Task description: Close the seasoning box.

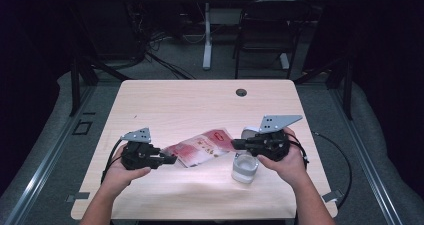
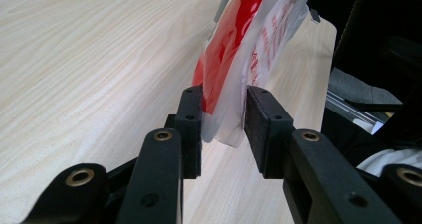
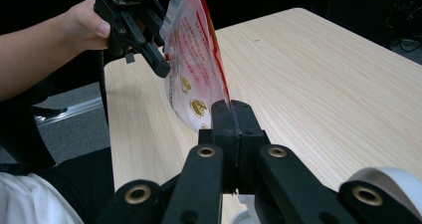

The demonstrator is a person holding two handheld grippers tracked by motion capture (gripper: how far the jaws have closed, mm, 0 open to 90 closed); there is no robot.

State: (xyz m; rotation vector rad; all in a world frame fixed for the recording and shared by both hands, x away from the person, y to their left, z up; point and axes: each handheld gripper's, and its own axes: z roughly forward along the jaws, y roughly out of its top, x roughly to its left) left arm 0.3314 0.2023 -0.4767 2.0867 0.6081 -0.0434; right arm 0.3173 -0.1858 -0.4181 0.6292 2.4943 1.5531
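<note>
A red and white plastic packet point(image 1: 202, 148) is stretched between the two claws, held just above the middle of the pale wooden tabletop point(image 1: 200, 100). From the high view the left claw point(image 1: 170, 159) meets the packet's near left corner and the right claw point(image 1: 235, 144) meets its right end, with a hand behind each. That view also shows a clear round container point(image 1: 244, 167) standing on the tabletop just below the right claw, and a white roll point(image 1: 248, 132) just behind it.

The left gripper view brings the packet's corner point(image 2: 226, 124) close: it lies between the two black pads, one side red, the other clear with red print. The left pad touches the film, while the right pad stands a little off it, so the left claw is narrow but not clamped.

The right gripper view shows the right claw point(image 3: 233, 115) closed tight on the packet's edge point(image 3: 196, 69), its two pads pressed together with the film between them. Here the packet's face shows small red print and gold round marks on white, with a red band along one side. Farther off, the left claw point(image 3: 161, 64) and its hand point(image 3: 82, 27) are at the packet's far corner. The rim of the white roll point(image 3: 388, 181) shows at the lower right.
</note>
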